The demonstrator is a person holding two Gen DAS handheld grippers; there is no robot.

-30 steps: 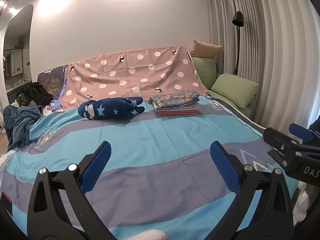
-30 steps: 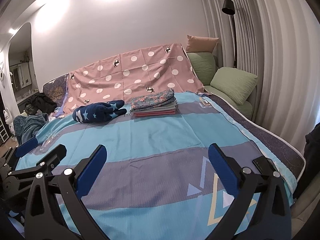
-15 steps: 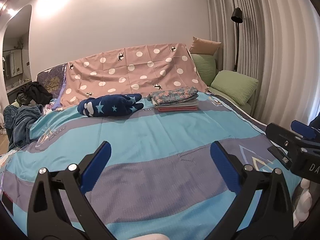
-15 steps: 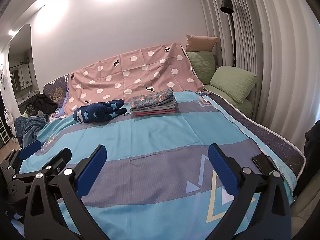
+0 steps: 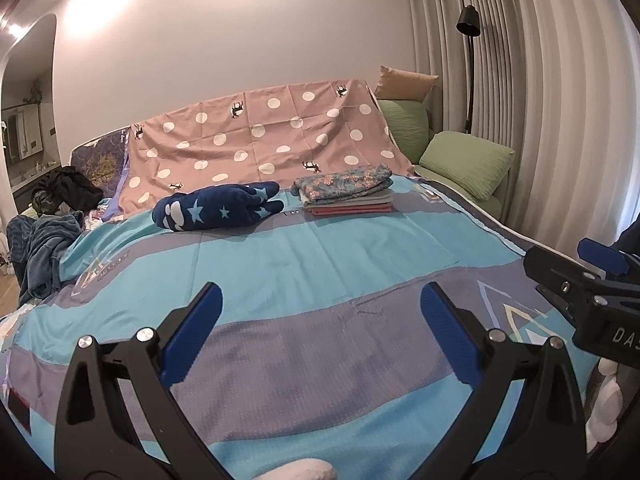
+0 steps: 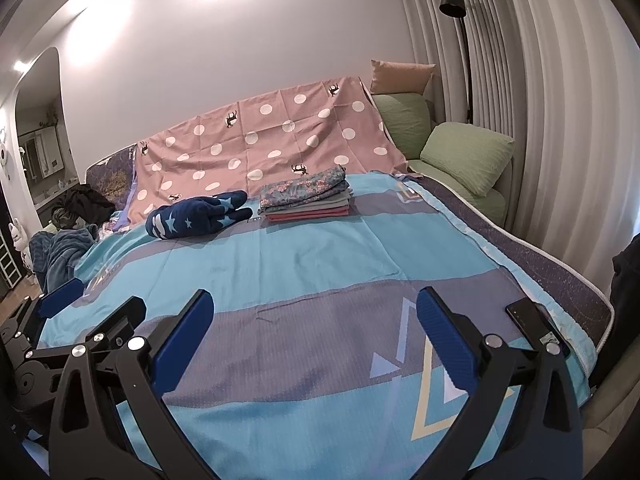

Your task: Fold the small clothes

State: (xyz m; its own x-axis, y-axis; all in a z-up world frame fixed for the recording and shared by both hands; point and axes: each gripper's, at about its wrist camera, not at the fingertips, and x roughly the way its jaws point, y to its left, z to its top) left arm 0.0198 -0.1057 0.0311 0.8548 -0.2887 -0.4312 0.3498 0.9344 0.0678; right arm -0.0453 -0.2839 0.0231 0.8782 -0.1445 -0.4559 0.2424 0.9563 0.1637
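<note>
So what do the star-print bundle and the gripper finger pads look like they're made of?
The navy star-print bundle looks like plush fleece: thick, rounded, matte folds, though the weave is too far away to confirm. The blue finger pads of the left gripper look like ribbed rubber or soft plastic, finely textured, on black hard-plastic arms with metal screws.

You're in a home bedroom: ahead of your tongs lies a bed [image 5: 320, 264] with green pillows [image 5: 466, 162], curtains [image 5: 552, 100] and a floor lamp [image 5: 469, 24] far right.
</note>
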